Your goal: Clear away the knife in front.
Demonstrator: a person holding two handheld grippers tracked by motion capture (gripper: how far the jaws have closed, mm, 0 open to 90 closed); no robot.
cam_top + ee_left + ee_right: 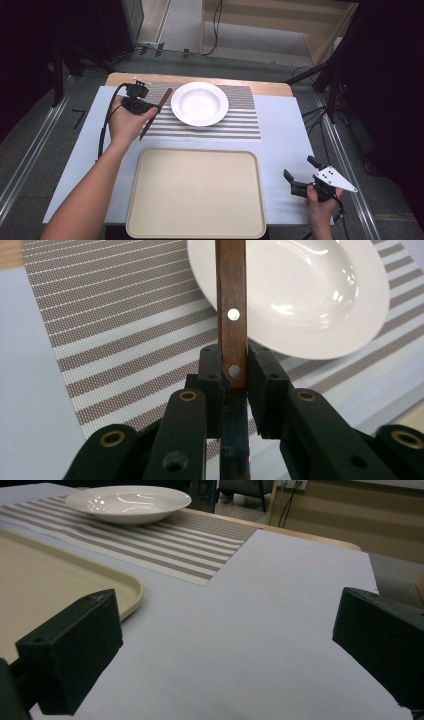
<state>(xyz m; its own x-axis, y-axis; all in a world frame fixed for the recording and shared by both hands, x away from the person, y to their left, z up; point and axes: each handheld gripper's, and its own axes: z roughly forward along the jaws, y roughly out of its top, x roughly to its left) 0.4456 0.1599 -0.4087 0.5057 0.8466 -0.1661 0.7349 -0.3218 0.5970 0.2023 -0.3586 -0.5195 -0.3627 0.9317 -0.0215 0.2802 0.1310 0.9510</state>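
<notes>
Left gripper [142,106] is sitting at about 10 o'clock on the table [280,125], over the left edge of the striped placemat [240,120]. Its jaws are clamping a wooden-handled utensil [156,113]; the handle is brown with two pale rivets, seen clearly in the left gripper view [232,330], where the jaws are pressing it from both sides near the lower rivet. Cannot tell whether it is a knife or something else, the working end is hidden. In the high view the utensil is slanting from 1 o'clock down to 7 o'clock, its upper tip just beside the left rim of the white plate [199,103]. The plate is resting on the placemat at 12 o'clock, empty; in the left gripper view its rim [300,347] is showing right behind the handle.

Beige tray [195,192] is lying at 6 o'clock, just below the placemat, nothing on it.

Right gripper [299,175] is hanging at about 4 o'clock, right of the tray, over bare table. Its jaws are spread wide, gripping nothing; the right gripper view is showing the two black pads [75,645] far apart with the tray corner [125,592] at left and the plate [130,502] far off at top.
</notes>
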